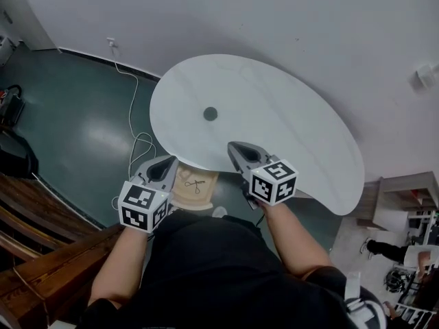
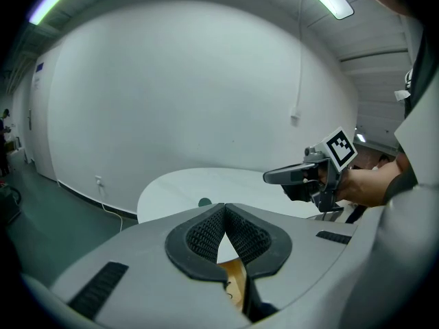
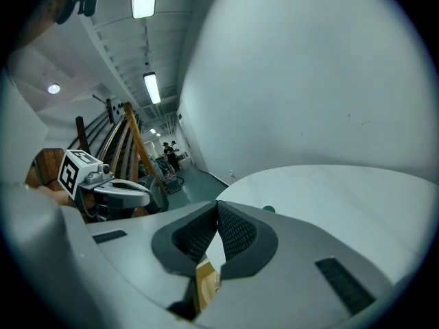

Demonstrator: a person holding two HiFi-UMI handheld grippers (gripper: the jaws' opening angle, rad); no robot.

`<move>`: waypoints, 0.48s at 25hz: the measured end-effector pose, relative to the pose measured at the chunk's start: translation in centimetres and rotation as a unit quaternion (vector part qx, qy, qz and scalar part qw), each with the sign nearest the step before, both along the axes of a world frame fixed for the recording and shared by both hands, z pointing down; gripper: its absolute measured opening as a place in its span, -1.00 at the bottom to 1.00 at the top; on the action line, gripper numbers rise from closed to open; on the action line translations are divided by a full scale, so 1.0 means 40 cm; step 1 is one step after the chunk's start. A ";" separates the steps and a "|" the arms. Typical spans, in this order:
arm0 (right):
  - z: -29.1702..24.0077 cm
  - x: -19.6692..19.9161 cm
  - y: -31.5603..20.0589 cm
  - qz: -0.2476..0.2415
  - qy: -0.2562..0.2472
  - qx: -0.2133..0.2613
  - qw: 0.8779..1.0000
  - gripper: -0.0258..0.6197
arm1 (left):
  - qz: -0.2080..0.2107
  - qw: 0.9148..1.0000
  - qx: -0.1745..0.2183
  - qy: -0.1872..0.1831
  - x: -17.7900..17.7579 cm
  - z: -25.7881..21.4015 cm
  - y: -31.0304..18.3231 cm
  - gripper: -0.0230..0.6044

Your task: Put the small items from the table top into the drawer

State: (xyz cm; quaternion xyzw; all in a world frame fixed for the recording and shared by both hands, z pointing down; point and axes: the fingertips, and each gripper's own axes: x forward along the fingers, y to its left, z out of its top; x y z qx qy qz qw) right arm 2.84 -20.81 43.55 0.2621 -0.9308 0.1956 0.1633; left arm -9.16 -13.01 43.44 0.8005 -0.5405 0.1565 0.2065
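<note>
Dark green floor point(image 1: 75, 122) lay at the left, where the left gripper point(image 1: 163, 163) hovered off the table edge, jaws together on nothing. Just right of it the wooden drawer point(image 1: 182, 196) stood open below the white table point(image 1: 302, 122), scissors point(image 1: 195, 184) already inside. One small dark round item point(image 1: 210, 114) sat on the top, seemingly all that was left to move. The right gripper point(image 1: 237, 149), likewise closed and empty, hung over the near edge.

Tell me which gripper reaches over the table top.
The right gripper: it lies over the white table, while the left gripper sits at its edge beside the open drawer.
</note>
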 end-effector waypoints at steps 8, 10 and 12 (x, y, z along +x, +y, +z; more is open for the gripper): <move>0.130 -0.056 -0.145 -0.004 0.076 0.009 0.997 -0.89 | -0.012 1.000 0.001 -0.021 -0.048 0.012 0.020 -0.88; 0.171 -0.072 -0.182 -0.004 0.101 0.010 0.995 -0.89 | -0.018 1.000 -0.003 -0.023 -0.060 0.021 0.034 -0.88; 0.213 -0.084 -0.215 -0.002 0.119 0.007 0.993 -0.89 | -0.029 0.999 -0.009 -0.022 -0.076 0.029 0.048 -0.88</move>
